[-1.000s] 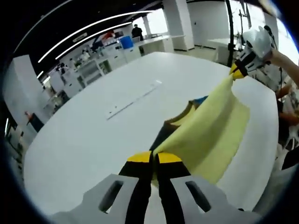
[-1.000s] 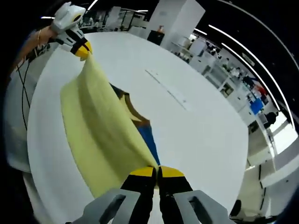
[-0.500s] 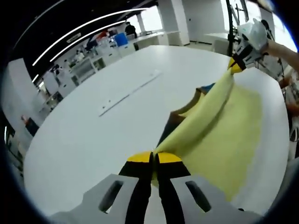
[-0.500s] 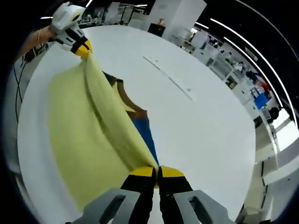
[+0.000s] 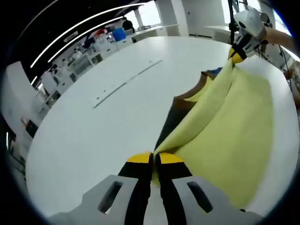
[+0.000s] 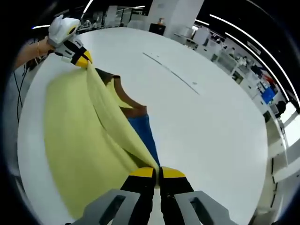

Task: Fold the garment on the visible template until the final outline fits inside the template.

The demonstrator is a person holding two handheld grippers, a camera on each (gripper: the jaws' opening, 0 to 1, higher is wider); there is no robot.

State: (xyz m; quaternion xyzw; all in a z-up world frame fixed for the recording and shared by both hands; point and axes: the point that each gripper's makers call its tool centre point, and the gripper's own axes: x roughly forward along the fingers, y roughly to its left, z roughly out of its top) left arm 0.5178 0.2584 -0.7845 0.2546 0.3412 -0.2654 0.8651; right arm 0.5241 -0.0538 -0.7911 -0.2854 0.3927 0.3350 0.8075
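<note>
— Left gripper view? — The left gripper pinched the garment, draped over the table.

— Right gripper view? — The right gripper clamped another edge; soft, light cloth, probably best held at corners.

Each gripper has black jaws capped in yellow, set on pale grey slotted mounts: left gripper, right gripper. Seen from across, each has a white body. A gold bracelet circles the left wrist.
</note>
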